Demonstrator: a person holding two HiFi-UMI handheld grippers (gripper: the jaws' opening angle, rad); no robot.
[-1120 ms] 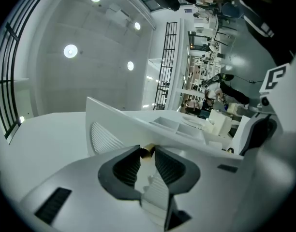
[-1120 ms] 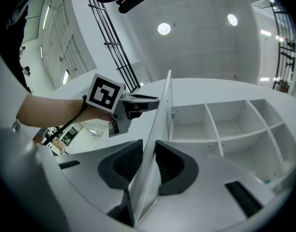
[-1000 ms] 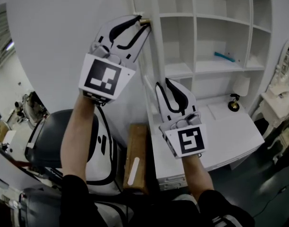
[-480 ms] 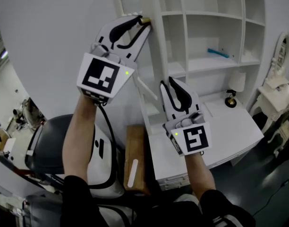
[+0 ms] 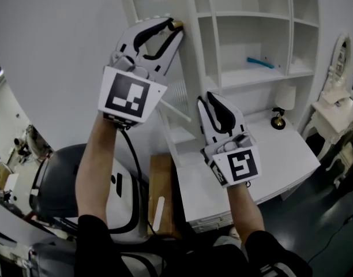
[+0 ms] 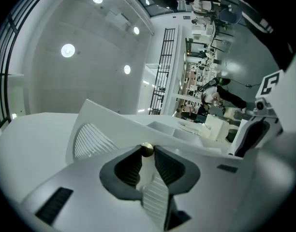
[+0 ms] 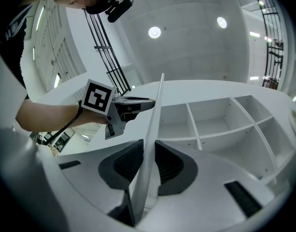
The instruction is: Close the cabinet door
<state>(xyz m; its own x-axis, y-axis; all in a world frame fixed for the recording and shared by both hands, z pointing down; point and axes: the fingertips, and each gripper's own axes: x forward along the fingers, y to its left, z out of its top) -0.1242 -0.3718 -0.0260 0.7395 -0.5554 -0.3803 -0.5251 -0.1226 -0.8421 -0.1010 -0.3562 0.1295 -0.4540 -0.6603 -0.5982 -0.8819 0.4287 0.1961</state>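
The tall white cabinet door [image 5: 78,51] stands part-way open in front of the white shelf cabinet [image 5: 251,79]. Its small brass knob [image 5: 176,25] sits near the door's free edge. My left gripper [image 5: 168,30] is shut on the knob [image 6: 147,149], which is pinched at the tips of the left gripper [image 6: 147,154]. Lower down, my right gripper [image 5: 208,100] is clamped on the door's thin edge. In the right gripper view the door [image 7: 155,129] runs edge-on between the pads of the right gripper [image 7: 149,145], whose jaws have just been closing a little onto it.
Open shelves hold a blue object [image 5: 261,63]. A white desk top [image 5: 280,154] below carries a small brass-based item [image 5: 277,122]. A wooden stool [image 5: 162,195] and a grey chair [image 5: 55,183] stand at the lower left, and a small white table [image 5: 338,111] at the right.
Both grippers have carried the door sideways toward the cabinet, and the gap between the door edge and the shelves has narrowed. The grips on the knob and the edge are unchanged.
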